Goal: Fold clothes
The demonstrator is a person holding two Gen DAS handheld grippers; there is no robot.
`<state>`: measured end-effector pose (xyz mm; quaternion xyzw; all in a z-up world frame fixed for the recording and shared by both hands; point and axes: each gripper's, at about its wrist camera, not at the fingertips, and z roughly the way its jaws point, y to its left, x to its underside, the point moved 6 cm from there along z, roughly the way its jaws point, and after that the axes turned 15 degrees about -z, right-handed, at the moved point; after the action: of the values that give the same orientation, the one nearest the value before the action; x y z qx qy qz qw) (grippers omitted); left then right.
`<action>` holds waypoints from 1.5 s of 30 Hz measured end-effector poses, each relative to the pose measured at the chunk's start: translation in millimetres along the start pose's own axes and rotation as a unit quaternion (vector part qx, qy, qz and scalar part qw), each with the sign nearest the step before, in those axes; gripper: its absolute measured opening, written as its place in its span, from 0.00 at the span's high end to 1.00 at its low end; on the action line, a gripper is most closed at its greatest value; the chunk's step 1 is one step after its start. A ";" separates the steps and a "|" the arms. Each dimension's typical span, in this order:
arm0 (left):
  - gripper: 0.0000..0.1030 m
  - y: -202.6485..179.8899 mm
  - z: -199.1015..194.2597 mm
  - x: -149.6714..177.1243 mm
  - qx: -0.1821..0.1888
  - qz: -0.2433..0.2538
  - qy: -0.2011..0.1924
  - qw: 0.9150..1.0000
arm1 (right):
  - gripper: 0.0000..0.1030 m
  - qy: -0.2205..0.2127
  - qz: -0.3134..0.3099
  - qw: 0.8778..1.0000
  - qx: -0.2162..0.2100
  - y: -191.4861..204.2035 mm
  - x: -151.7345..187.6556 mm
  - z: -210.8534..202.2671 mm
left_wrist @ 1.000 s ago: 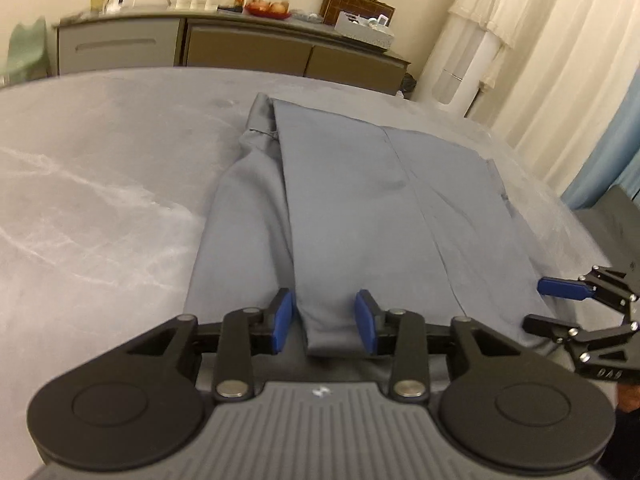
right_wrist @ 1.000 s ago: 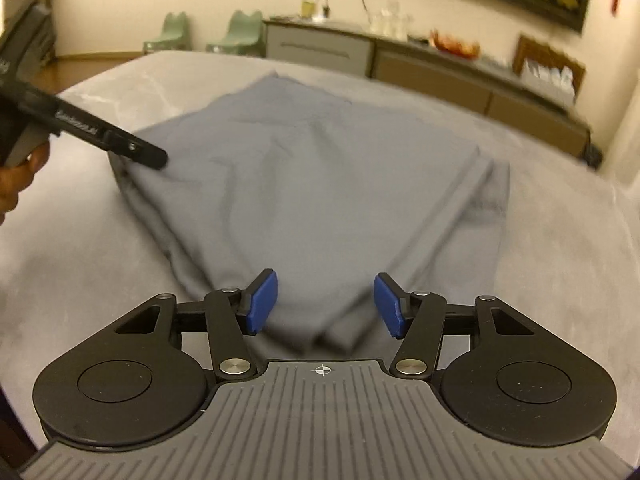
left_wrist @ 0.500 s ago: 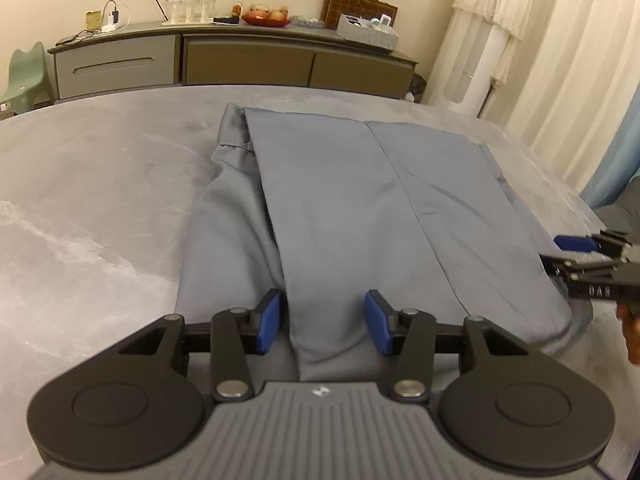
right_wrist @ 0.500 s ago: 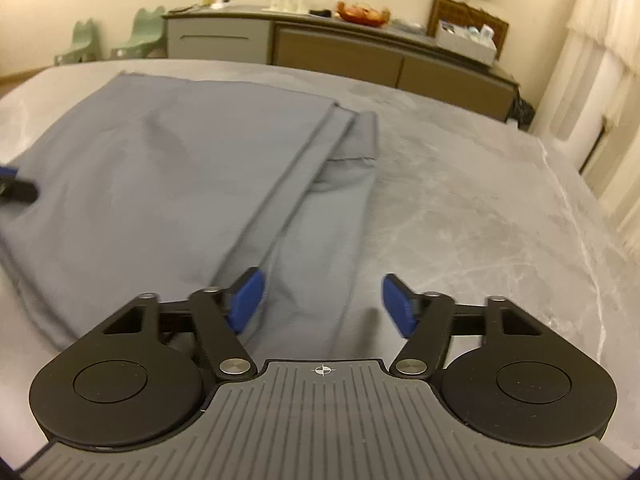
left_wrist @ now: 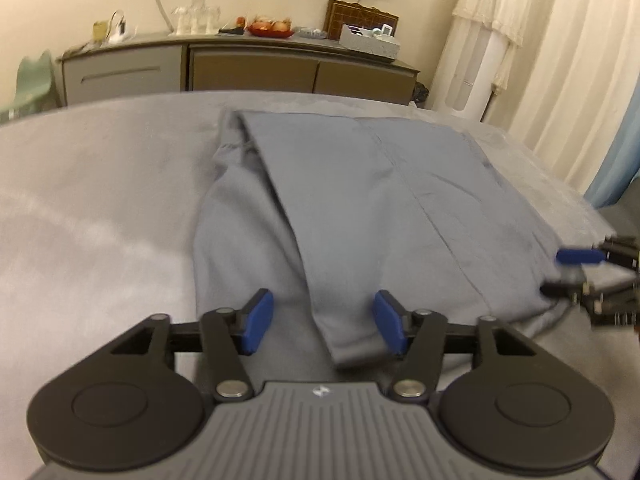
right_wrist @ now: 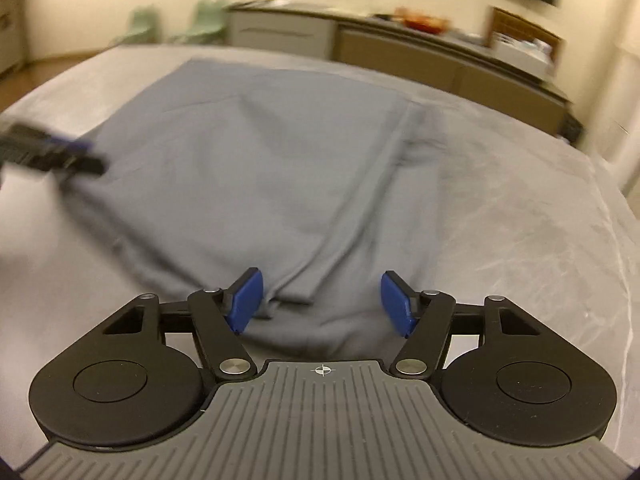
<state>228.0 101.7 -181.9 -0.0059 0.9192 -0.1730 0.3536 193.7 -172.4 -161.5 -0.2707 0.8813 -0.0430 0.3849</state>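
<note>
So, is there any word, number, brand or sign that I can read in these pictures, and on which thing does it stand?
No words or numbers can be read.
On the left tool: a small white emblem on its body, without letters.
On the right tool: a white crosshair sign on its body.
Things on the sideboard: too small and blurred to read.

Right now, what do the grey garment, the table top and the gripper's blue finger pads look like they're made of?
Grey garment: thin woven cloth, matte, going by its soft creases and stitched seam; the fibre can't be told. Table top: looks like grey stone or a marble-look slab, smooth with pale veining. Blue finger pads: likely rubber or soft plastic, matte and even in colour.
</note>
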 end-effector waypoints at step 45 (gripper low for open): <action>0.00 -94.3 -120.1 86.6 -0.029 -0.093 -0.025 0.995 | 0.02 -0.056 0.111 0.989 0.080 30.8 1.6 -117.5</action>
<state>74.3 39.2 -124.8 -0.1064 0.9102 -0.1783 0.3583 96.8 -162.6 -89.1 -0.1416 0.8767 -0.0553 0.4563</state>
